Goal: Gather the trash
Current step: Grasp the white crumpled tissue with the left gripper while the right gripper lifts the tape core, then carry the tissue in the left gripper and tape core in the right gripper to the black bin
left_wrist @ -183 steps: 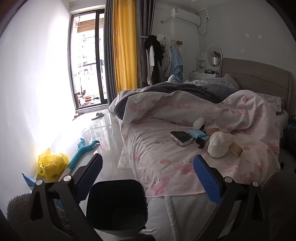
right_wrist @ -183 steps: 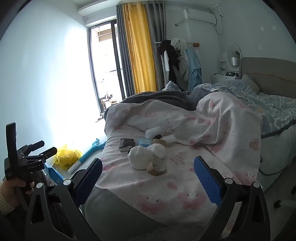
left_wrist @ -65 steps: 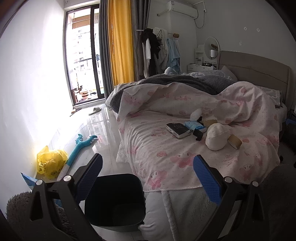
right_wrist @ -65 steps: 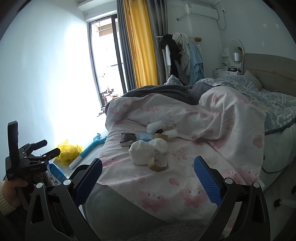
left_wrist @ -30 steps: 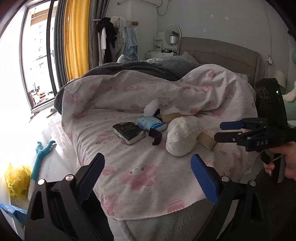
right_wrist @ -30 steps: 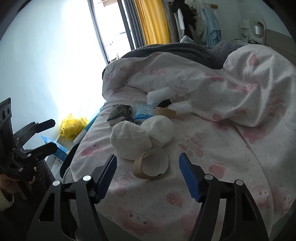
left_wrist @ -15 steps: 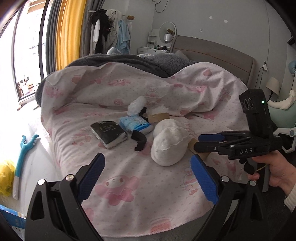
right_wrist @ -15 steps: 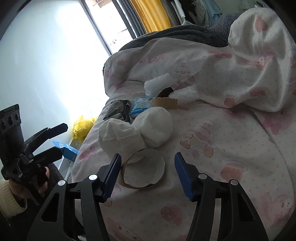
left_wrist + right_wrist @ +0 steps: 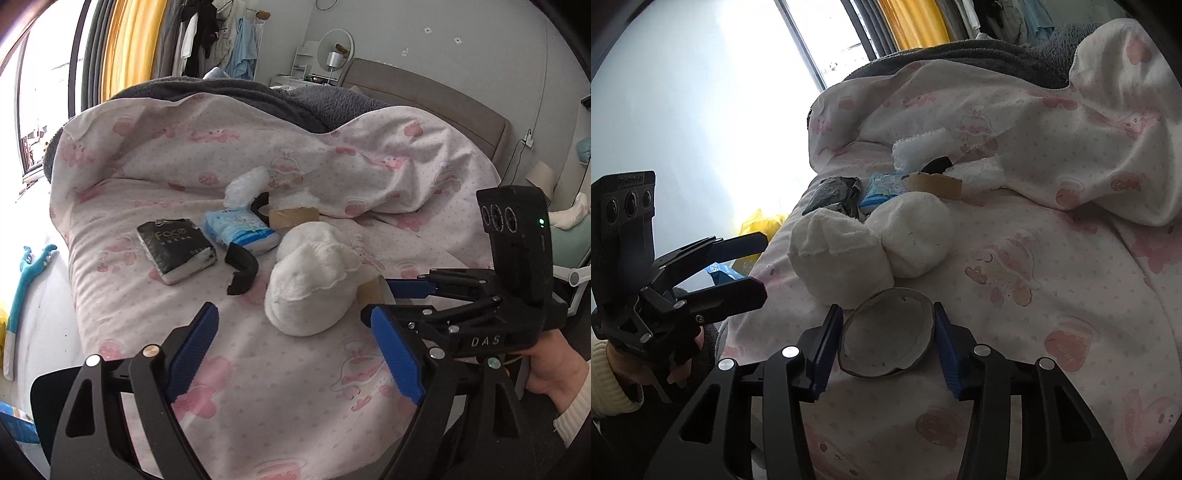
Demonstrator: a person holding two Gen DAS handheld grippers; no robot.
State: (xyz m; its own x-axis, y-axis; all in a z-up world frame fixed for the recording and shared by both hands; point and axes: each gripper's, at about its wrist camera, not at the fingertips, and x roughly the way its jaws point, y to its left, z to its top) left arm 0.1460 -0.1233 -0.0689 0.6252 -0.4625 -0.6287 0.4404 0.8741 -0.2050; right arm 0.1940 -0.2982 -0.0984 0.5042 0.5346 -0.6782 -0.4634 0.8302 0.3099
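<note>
While I am leaning both grippers over the pink bedspread (image 9: pixel 280 387), my left gripper (image 9: pixel 295 347) is hanging low above the cloth with its jaws wide apart and closing a little, and nothing is lying between them. Beyond my left jaw, well apart from it, a black tissue pack (image 9: pixel 175 249) is lying flat, and just right of that a blue tissue pack (image 9: pixel 240 230) is resting against a curved black strip (image 9: pixel 242 269). Farther off, beyond the blue pack, a crumpled white wrapper (image 9: pixel 245 184) and a brown cardboard roll (image 9: pixel 293 216) are sitting side by side near the fold of the duvet. Straight ahead of the gap between my left jaws, a soft white bundle (image 9: pixel 310 284) is sitting near the fingertips, not touching either.

To the right of that bundle, my right gripper (image 9: pixel 886 339) is reaching in with its jaws closing around an empty tape ring (image 9: pixel 888 332), which is lying on the bedspread between the two blue pads (image 9: pixel 827 343). The right-hand pad is touching the ring's rim, while I cannot tell whether the left-hand pad is pressing it or standing just clear. Just beyond the ring, the white bundle and a second white ball (image 9: pixel 914 236) are touching each other, and the bundle is touching the ring's far edge.
</note>
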